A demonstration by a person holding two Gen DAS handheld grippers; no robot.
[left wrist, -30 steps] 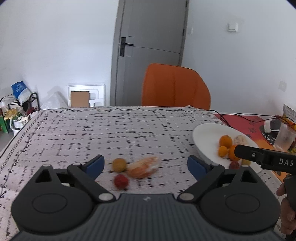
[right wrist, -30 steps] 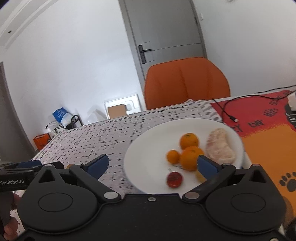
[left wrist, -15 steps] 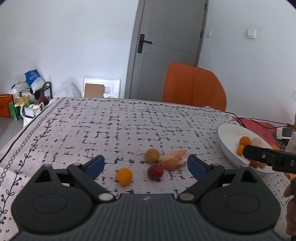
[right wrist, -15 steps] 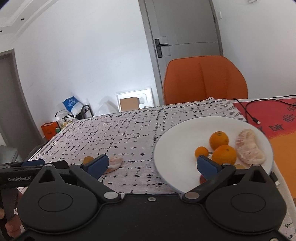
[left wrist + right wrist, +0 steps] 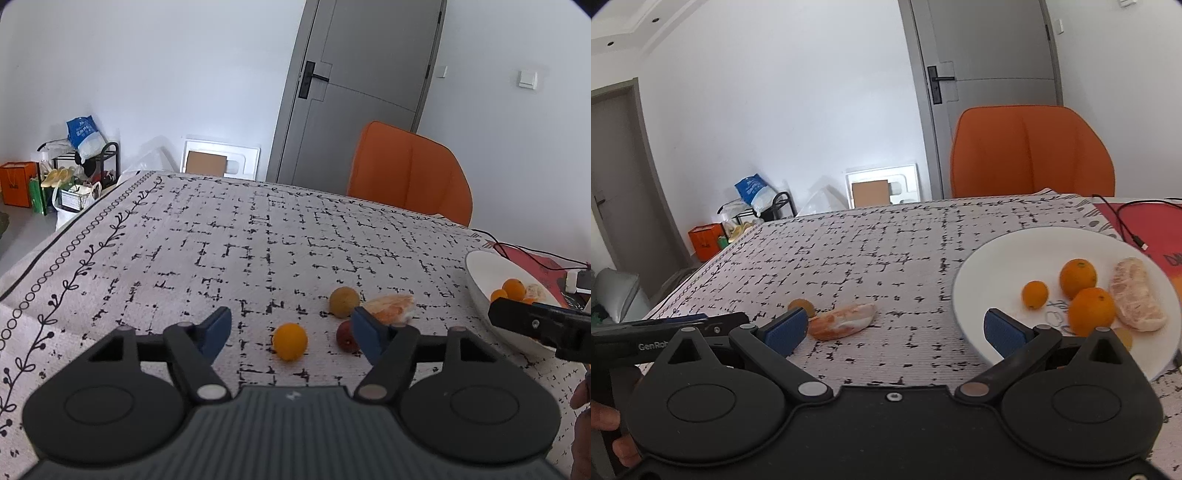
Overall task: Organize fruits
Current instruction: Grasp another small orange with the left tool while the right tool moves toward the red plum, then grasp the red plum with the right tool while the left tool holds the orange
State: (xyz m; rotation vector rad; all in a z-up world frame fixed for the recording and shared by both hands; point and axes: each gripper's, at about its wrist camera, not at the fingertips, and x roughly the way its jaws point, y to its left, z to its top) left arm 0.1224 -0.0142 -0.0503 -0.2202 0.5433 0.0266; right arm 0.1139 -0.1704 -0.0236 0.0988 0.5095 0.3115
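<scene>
Loose fruit lies on the patterned tablecloth: a small orange point(image 5: 290, 341), a red fruit point(image 5: 345, 335), a yellow-brown fruit point(image 5: 344, 302) and a peeled citrus piece point(image 5: 392, 309), which also shows in the right wrist view point(image 5: 843, 320). A white plate point(image 5: 979, 266) at the right holds three oranges point(image 5: 1078, 272) and a peeled citrus piece point(image 5: 1137, 299). My left gripper point(image 5: 290, 332) is open and empty, just short of the small orange. My right gripper point(image 5: 894, 330) is open and empty, between the loose fruit and the plate.
An orange chair point(image 5: 410, 173) stands at the table's far side. A red mat with a black cable point(image 5: 1137, 221) lies right of the plate. The table's left edge point(image 5: 55, 236) drops to the floor, with bags and a rack there.
Both grippers have swung left, away from the plate. The small orange has come into the left wrist view between the open fingers. Both grippers stay open.
</scene>
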